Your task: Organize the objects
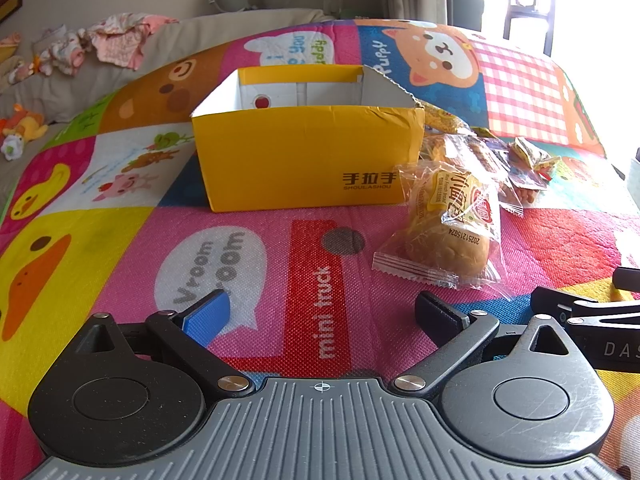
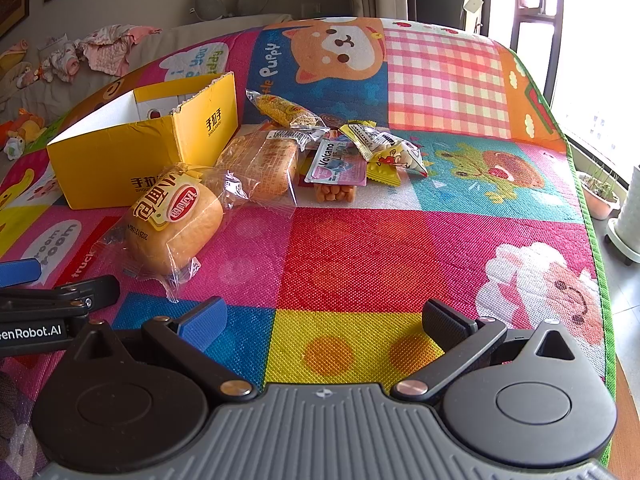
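An open yellow cardboard box [image 1: 304,156] stands on the colourful play mat [image 1: 120,240]; it also shows in the right wrist view [image 2: 120,160]. A wrapped round bun [image 1: 448,232] lies right of the box, also seen from the right wrist [image 2: 176,220]. Behind it lie a wrapped flat bread [image 2: 260,164], a yellow snack stick packet [image 2: 288,110], an orange snack cup [image 2: 336,176] and small yellow candy packets [image 2: 388,152]. My left gripper [image 1: 320,312] is open and empty, near the bun. My right gripper [image 2: 324,320] is open and empty over the mat.
The mat's green edge [image 2: 592,216] drops off at the right, with a plant pot [image 2: 600,196] and a white stand [image 2: 628,216] beyond. Clothes [image 1: 100,44] and soft toys [image 1: 20,128] lie on the grey sofa at the left.
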Demonstrator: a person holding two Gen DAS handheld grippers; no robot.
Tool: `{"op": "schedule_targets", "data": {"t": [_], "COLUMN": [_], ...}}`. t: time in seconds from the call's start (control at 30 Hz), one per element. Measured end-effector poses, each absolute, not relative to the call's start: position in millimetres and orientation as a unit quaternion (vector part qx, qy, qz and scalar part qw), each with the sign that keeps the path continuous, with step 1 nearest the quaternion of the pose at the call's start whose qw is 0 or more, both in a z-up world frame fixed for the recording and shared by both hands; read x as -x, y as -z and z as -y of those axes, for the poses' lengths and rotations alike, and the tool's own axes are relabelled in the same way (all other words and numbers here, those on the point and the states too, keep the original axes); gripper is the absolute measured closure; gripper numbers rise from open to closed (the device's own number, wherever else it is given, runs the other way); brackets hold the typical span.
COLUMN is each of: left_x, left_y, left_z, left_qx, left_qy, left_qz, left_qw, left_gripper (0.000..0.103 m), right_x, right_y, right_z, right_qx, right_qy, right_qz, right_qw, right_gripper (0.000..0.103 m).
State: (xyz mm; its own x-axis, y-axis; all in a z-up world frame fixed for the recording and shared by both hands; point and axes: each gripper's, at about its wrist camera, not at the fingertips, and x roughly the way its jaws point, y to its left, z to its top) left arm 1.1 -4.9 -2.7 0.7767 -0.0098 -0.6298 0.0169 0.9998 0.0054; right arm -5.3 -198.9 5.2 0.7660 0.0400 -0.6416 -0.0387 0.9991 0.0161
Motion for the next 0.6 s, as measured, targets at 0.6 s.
{"op": "schedule_targets", "data": {"t": [0.6], "left_x": [-1.1], "left_y": [2.8], "left_z": [4.6], "left_qx": [-0.005], "left_qy": [0.007], "left_qz": [-0.334], "left_qw": [0.942], "left_gripper": [0.001], "right_x": [5.1], "right_y": [-5.1], "right_z": [199.1], "right_qx": [-0.001], "right_qy": [-0.021], "right_qz": [-0.342], "right_qw": [0.94], "right_gripper": [0.0]}}
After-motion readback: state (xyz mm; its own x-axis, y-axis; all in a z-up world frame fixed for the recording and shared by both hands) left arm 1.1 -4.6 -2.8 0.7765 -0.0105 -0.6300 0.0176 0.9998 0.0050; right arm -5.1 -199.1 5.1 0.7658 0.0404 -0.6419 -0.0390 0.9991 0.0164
